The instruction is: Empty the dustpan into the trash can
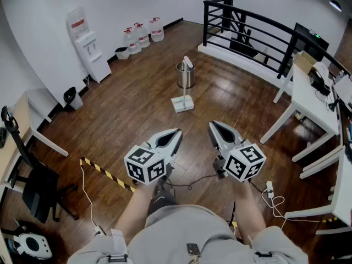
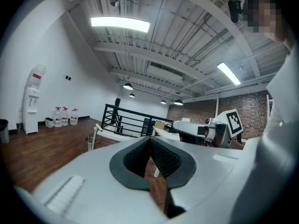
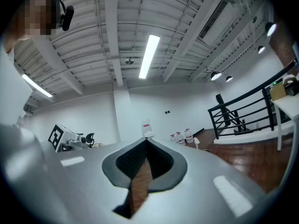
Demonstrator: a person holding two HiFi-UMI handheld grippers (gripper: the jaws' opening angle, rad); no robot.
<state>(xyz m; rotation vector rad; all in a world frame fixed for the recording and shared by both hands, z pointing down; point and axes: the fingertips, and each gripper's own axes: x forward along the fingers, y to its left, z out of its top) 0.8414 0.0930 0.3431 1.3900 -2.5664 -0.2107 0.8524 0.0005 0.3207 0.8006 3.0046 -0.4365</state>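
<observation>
A steel trash can [image 1: 185, 75] stands on the wooden floor ahead of me. Just in front of it lies a white dustpan [image 1: 182, 103], its long handle rising against the can. My left gripper [image 1: 177, 132] and right gripper [image 1: 212, 126] are held side by side near my body, well short of the dustpan, both shut and empty. In the left gripper view the jaws [image 2: 151, 139] meet at the tip, the trash can [image 2: 88, 143] shows small at the left, and the right gripper's cube sits at the right. The right gripper view shows its jaws [image 3: 146, 141] closed on nothing.
A water dispenser [image 1: 88, 48] and water bottles [image 1: 142, 36] line the far wall. A black railing [image 1: 247, 32] runs at the back right, with white desks [image 1: 313, 103] at the right. Yellow-black tape [image 1: 107, 175] and cables [image 1: 192, 183] lie by my feet; an office chair [image 1: 33, 186] stands left.
</observation>
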